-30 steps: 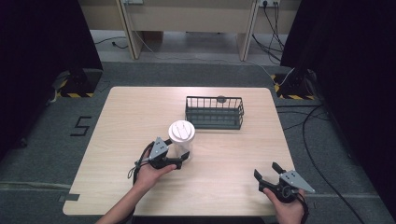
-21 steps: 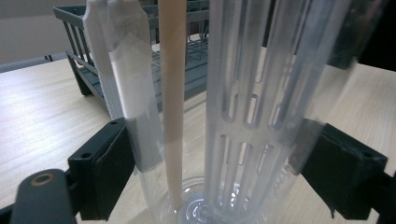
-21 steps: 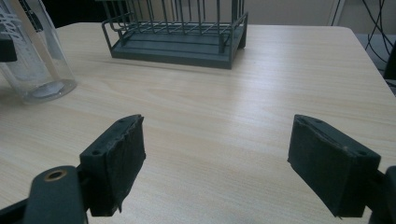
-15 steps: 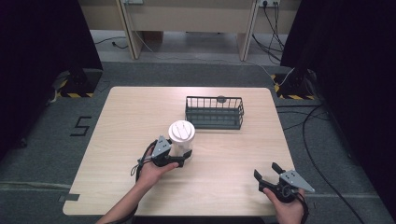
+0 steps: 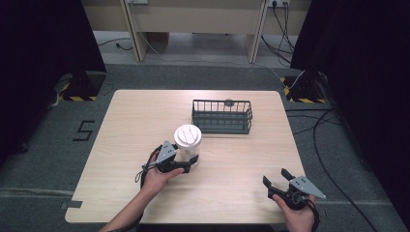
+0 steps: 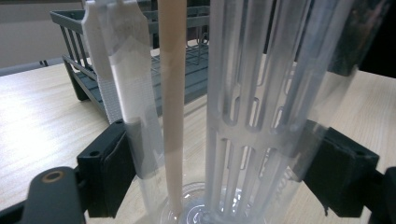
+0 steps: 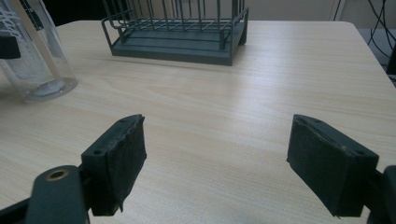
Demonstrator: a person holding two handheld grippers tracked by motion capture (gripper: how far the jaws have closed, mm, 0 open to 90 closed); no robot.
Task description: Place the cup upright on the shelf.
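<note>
Bottle [image 5: 187, 144] stands upright near the table's middle, just short of the dark wire rack [image 5: 222, 116], and our left gripper [image 5: 189, 163] has its pads clamped on the clear walls. We judge the grasp made, so a steady lift comes next. It is transparent, white-lidded, with a slotted insert inside; our right gripper [image 5: 276, 180] hangs wide open, well apart.

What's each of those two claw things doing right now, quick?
Left gripper: shut on the clear bottle, a pad on each side.
Right gripper: open, holding nothing, over bare table.
</note>
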